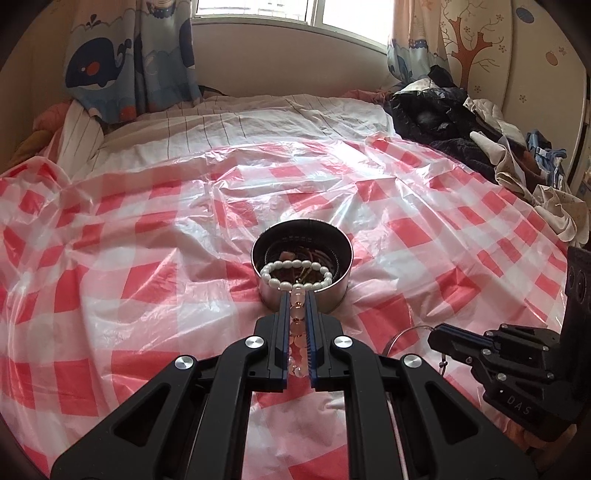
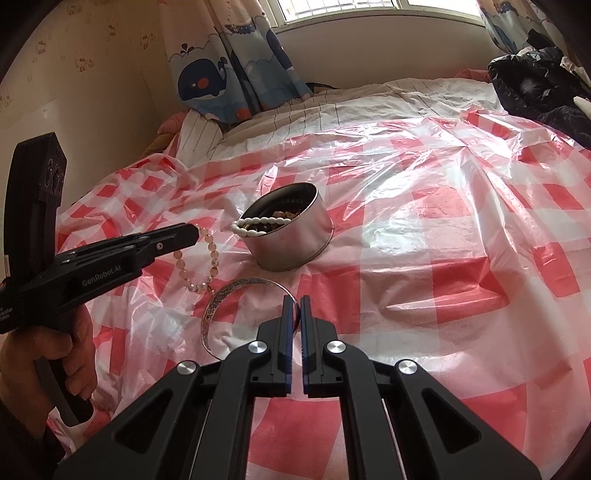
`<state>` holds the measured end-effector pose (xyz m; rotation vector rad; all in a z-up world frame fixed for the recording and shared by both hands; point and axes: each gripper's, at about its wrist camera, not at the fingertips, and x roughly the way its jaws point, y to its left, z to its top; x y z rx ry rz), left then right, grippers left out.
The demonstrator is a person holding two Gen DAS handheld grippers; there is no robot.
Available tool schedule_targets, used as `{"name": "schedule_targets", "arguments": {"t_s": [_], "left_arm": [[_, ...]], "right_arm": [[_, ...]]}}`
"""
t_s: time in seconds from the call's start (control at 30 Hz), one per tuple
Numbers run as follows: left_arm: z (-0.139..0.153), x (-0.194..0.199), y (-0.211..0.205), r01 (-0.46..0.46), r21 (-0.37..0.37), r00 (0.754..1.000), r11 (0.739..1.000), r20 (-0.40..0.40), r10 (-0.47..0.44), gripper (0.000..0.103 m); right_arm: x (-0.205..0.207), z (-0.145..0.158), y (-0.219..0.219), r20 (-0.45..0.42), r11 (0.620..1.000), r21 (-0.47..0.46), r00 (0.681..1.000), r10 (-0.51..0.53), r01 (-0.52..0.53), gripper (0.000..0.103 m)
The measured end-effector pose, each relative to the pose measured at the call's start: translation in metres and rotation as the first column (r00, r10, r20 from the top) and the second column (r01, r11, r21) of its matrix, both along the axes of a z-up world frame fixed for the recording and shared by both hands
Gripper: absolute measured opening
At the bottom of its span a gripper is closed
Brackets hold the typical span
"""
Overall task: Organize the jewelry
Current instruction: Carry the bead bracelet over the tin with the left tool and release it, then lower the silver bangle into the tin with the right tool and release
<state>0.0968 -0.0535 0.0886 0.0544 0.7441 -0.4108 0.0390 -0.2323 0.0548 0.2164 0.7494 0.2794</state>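
My left wrist camera looks forward along its jaws, low over the bed [image 1: 147, 258], close behind the metal tin [image 1: 303, 258] and facing the window [image 1: 295, 14]. My right wrist camera sits further right and back, angled left. Both views share the tin [image 2: 288, 232], the checked plastic sheet [image 2: 443, 240] and the whale curtain [image 2: 207, 81].

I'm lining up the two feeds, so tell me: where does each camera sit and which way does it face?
Left wrist: on the left gripper, facing the window across the bed; its fingers pinch a pink bead bracelet; the right gripper shows too.
Right wrist: on the right gripper, pinching a silver bangle; a hand shows.
Shared: metal tin, pearl bracelet.
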Motion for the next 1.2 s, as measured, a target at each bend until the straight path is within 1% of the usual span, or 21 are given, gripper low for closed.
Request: {"name": "schedule_targets", "arguments": {"t_s": [0.2, 0.3, 0.33, 0.4, 0.47, 0.5, 0.53, 0.6, 0.63, 0.67, 0.87, 0.97, 1.03, 1.1, 1.17, 1.2], "left_arm": [[0.025, 0.018, -0.013, 0.028, -0.033, 0.999, 0.999, 0.046, -0.026, 0.007], [0.034, 0.033, -0.017, 0.039, -0.079, 0.998, 0.996, 0.06, -0.034, 0.007], [0.033, 0.04, -0.018, 0.035, -0.093, 0.998, 0.995, 0.051, -0.03, 0.007], [0.02, 0.062, -0.018, 0.018, -0.103, 1.0, 0.995, -0.017, -0.02, 0.007], [0.002, 0.08, -0.017, -0.002, -0.086, 0.995, 0.996, -0.101, -0.007, 0.008], [-0.004, 0.085, -0.013, -0.022, -0.071, 0.992, 0.997, -0.122, 0.013, 0.008], [-0.006, 0.085, -0.009, -0.036, -0.075, 0.991, 0.997, -0.13, 0.026, 0.009], [-0.007, 0.081, 0.005, -0.063, -0.096, 0.989, 0.993, -0.136, 0.049, 0.021], [-0.006, 0.075, 0.013, -0.078, -0.096, 0.99, 0.992, -0.128, 0.065, 0.029], [-0.005, 0.07, 0.019, -0.081, -0.093, 0.99, 0.992, -0.123, 0.069, 0.031], [-0.01, 0.028, 0.047, -0.095, -0.074, 0.987, 0.993, -0.134, 0.085, 0.041], [-0.017, 0.009, 0.057, -0.106, -0.091, 0.985, 0.99, -0.147, 0.092, 0.044], [-0.025, 0.007, 0.059, -0.107, -0.094, 0.982, 0.99, -0.163, 0.09, 0.045], [-0.03, 0.008, 0.055, -0.102, -0.076, 0.982, 0.992, -0.168, 0.088, 0.045], [-0.031, 0.008, 0.051, -0.091, -0.07, 0.984, 0.993, -0.159, 0.079, 0.045], [-0.031, 0.008, 0.048, -0.088, -0.063, 0.985, 0.994, -0.154, 0.077, 0.045]], "right_arm": [[0.0, 0.002, -0.002, 0.011, 1.0, 0.008, 1.0, -0.01, 0.01, 0.004], [0.002, 0.004, -0.003, 0.018, 1.0, 0.013, 1.0, -0.017, 0.017, 0.004], [0.004, 0.005, -0.003, 0.019, 1.0, 0.015, 1.0, -0.02, 0.02, 0.004], [0.007, 0.005, -0.004, 0.02, 0.999, 0.018, 0.999, -0.028, 0.028, 0.004], [0.012, 0.004, -0.005, 0.018, 0.999, 0.024, 0.999, -0.036, 0.035, 0.004], [0.014, 0.004, -0.004, 0.018, 0.999, 0.025, 0.999, -0.039, 0.038, 0.004], [0.016, 0.005, -0.004, 0.019, 0.999, 0.024, 0.999, -0.04, 0.04, 0.004], [0.021, 0.008, -0.002, 0.029, 0.999, 0.022, 0.999, -0.042, 0.042, 0.004], [0.023, 0.01, -0.001, 0.034, 0.999, 0.018, 0.998, -0.043, 0.042, 0.004], [0.026, 0.012, 0.001, 0.039, 0.999, 0.012, 0.998, -0.043, 0.043, 0.004], [0.059, 0.031, 0.015, 0.095, 0.999, -0.014, 0.995, -0.034, 0.036, 0.004], [0.083, 0.033, 0.03, 0.11, 0.998, -0.05, 0.994, -0.021, 0.027, 0.004], [0.1, 0.026, 0.04, 0.091, 0.996, -0.087, 0.996, -0.004, 0.012, 0.004], [0.113, 0.017, 0.044, 0.086, 0.988, -0.147, 0.996, -0.023, 0.035, 0.006], [0.117, 0.014, 0.039, 0.073, 0.986, -0.157, 0.997, -0.038, 0.049, 0.007], [0.114, 0.016, 0.036, 0.084, 0.985, -0.158, 0.995, -0.05, 0.063, 0.007]]}}
